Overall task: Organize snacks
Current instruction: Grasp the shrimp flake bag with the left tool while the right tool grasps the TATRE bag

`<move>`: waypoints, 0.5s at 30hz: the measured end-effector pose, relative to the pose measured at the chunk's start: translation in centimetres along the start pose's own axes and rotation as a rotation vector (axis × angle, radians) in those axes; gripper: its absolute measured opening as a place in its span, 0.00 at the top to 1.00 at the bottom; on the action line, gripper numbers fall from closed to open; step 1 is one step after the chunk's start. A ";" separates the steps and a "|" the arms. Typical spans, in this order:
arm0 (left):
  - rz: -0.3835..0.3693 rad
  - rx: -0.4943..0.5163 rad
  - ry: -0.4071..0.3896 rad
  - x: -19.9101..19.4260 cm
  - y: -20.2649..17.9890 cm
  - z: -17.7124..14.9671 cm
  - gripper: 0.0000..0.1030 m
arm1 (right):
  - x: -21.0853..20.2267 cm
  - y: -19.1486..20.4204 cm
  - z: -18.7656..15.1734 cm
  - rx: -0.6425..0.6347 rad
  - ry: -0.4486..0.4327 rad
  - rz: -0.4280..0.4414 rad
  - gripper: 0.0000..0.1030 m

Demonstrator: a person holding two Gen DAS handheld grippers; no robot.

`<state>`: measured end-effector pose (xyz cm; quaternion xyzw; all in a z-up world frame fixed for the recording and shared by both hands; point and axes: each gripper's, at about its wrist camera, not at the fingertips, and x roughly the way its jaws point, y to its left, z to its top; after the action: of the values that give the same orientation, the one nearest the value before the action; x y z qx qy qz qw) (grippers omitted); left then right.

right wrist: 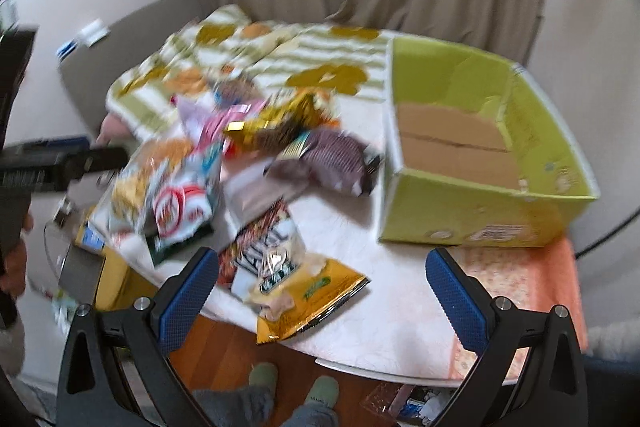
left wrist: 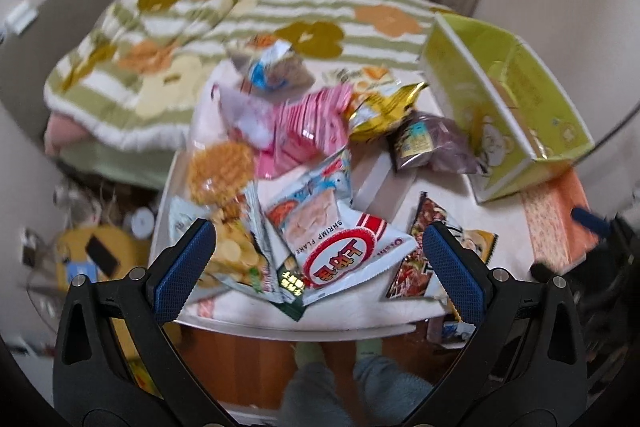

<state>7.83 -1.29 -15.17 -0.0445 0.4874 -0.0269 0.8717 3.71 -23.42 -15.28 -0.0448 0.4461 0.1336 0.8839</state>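
"SHRIMP FLAKE" Oishi bag (left wrist: 340, 239), green box (left wrist: 516, 123)

A: Soft, even indoor light is filling both views; shadows are staying faint.
B: Motion blur is smearing the snack pile (right wrist: 224, 163) and green box (right wrist: 480, 147). Fisheye edges are bending, corners are vignetting black.
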 end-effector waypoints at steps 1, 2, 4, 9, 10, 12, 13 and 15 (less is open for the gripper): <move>0.005 -0.016 0.009 0.5 0.0 0.0 0.00 | 1.0 -0.1 -0.3 -0.021 0.015 0.028 0.00; 0.013 -0.039 0.022 1.4 -0.2 0.0 0.00 | 1.6 0.0 -0.5 -0.039 0.022 0.050 0.00; 0.028 -0.069 0.046 2.9 -0.5 0.0 0.01 | 2.9 0.1 -0.8 -0.080 0.041 0.091 0.00; 0.065 -0.135 0.099 6.6 -1.0 -0.1 0.04 | 6.4 1.2 -1.7 -0.240 0.083 0.177 0.00; 0.074 -0.142 0.106 7.1 -1.1 -0.2 0.05 | 7.0 1.5 -1.8 -0.274 0.094 0.187 0.00; 0.085 -0.161 0.124 8.1 -1.1 -0.4 0.10 | 8.1 2.1 -2.1 -0.334 0.114 0.214 0.00; 0.089 -0.172 0.132 8.6 -1.2 -0.5 0.10 | 8.5 2.4 -2.3 -0.358 0.122 0.226 0.00; 0.090 -0.184 0.136 9.3 -1.2 -0.6 0.11 | 9.5 2.9 -2.6 -0.404 0.138 0.245 0.00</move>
<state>12.13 -3.36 -23.22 -0.1005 0.5474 0.0543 0.8290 6.27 -19.24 -24.26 -0.1750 0.4717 0.3230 0.8016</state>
